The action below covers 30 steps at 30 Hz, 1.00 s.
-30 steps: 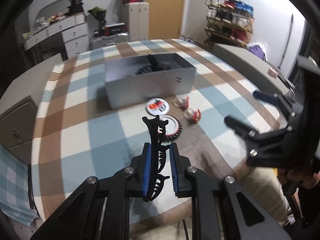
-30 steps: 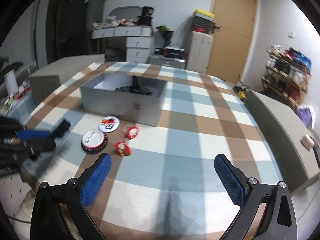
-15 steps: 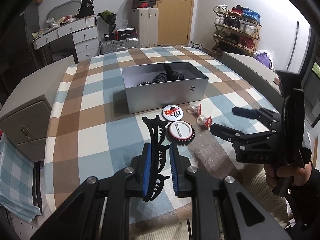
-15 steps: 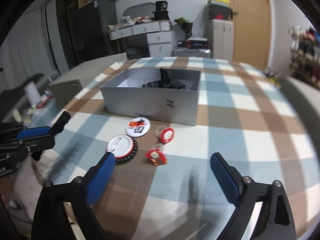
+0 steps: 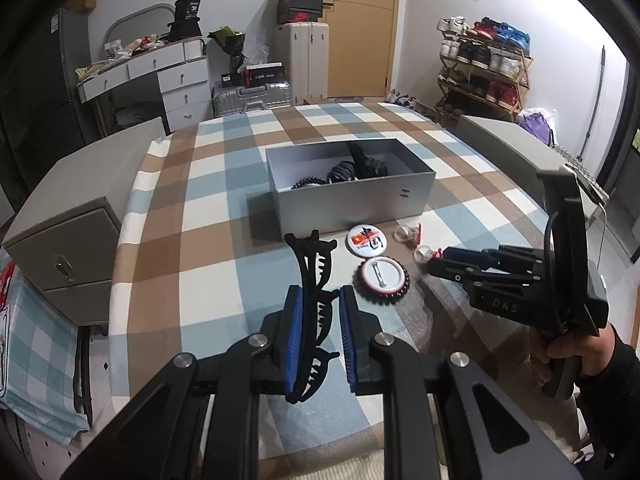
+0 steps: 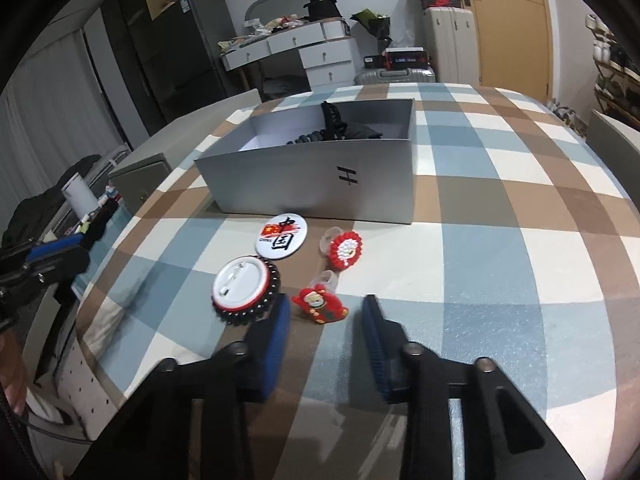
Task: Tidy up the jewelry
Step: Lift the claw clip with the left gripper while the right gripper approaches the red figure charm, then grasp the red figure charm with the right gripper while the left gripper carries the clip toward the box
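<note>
My left gripper point(image 5: 319, 334) is shut on a black hair claw clip point(image 5: 312, 280) and holds it above the checked table. My right gripper point(image 6: 325, 344) is open, low over the table, its jaws either side of a red figure ring point(image 6: 320, 304); it also shows in the left wrist view point(image 5: 436, 264). A red bead ring point(image 6: 344, 249), a white China badge point(image 6: 281, 236) and a face-down badge with a black rim point(image 6: 244, 289) lie in front of the grey box point(image 6: 320, 184). The box point(image 5: 352, 196) holds several black hair pieces point(image 5: 352, 168).
The table's near edge point(image 6: 92, 320) runs close to the badges at the left. A grey cabinet point(image 5: 60, 236) stands left of the table. Drawers, suitcases and a shoe rack point(image 5: 484, 64) line the far walls.
My right gripper has moved down and forward to the red figure ring and its jaws have narrowed. My left gripper keeps the hair clip, nearly still.
</note>
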Tool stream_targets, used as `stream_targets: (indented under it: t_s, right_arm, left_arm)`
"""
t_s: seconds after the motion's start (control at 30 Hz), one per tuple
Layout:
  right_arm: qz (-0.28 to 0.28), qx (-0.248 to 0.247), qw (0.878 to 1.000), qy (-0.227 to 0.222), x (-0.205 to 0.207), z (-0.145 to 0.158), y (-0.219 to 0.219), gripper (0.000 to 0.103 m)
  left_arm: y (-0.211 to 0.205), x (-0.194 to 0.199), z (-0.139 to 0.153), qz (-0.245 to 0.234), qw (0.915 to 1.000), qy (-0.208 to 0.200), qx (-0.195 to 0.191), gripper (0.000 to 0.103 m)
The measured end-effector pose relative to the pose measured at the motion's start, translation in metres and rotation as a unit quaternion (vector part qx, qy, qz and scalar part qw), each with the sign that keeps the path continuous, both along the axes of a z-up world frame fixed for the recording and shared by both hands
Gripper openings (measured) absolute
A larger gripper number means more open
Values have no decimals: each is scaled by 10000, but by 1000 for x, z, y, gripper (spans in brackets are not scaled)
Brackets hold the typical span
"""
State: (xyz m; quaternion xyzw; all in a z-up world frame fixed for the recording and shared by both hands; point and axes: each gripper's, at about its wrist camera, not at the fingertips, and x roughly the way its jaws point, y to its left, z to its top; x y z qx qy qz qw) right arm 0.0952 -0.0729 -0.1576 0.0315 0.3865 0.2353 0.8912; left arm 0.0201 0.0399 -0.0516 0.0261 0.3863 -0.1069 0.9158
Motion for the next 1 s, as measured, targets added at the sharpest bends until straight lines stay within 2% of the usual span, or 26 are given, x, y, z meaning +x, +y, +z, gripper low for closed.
stream_targets:
  t_s: [0.1, 0.13, 0.17, 0.43, 0.47, 0.53, 0.6, 0.67, 0.77, 0.9, 1.0]
  right_arm:
    - [97, -4, 9999, -49, -1, 1, 2, 24]
    - [162, 24, 9999, -25, -1, 0, 2, 11]
    - [242, 61, 9997, 12, -1, 0, 3, 3]
    - [279, 72, 9995, -153, -4, 6, -1, 0]
    - [284, 105, 9994, -165, -4, 6, -2, 4]
    - [264, 127, 9994, -178, -3, 8, -4, 4]
    - [272, 151, 9993, -182, -2, 9, -5, 14]
    - [322, 150, 9991, -214, -3, 10, -2, 43]
    - [367, 22, 9989, -297, -3, 10, 5, 44]
    - [329, 26, 9994, -40, 8, 3, 9, 44]
    - [295, 112, 9995, 90, 15, -2, 7, 38]
  left_arm:
    - [1, 1, 1, 30, 10000, -39, 66, 13]
    - [1, 0, 1, 72, 9998, -84, 150, 13]
    - [2, 1, 2, 93, 9997, -109, 202, 13]
    - [10, 11, 13, 152, 9997, -165, -53, 13]
    - [10, 13, 14, 139, 9997, -163, -109, 13]
    - [9, 14, 14, 101, 9996, -140, -205, 13]
    - [9, 17, 13, 62, 9995, -114, -276, 13]
    - [8, 18, 13, 44, 9995, -96, -301, 13]
    - [8, 22, 12, 26, 9994, -66, -343, 13]
    - [10, 31, 10, -8, 9990, 10, -447, 13]
    - [11, 36, 11, -54, 9986, 39, -522, 13]
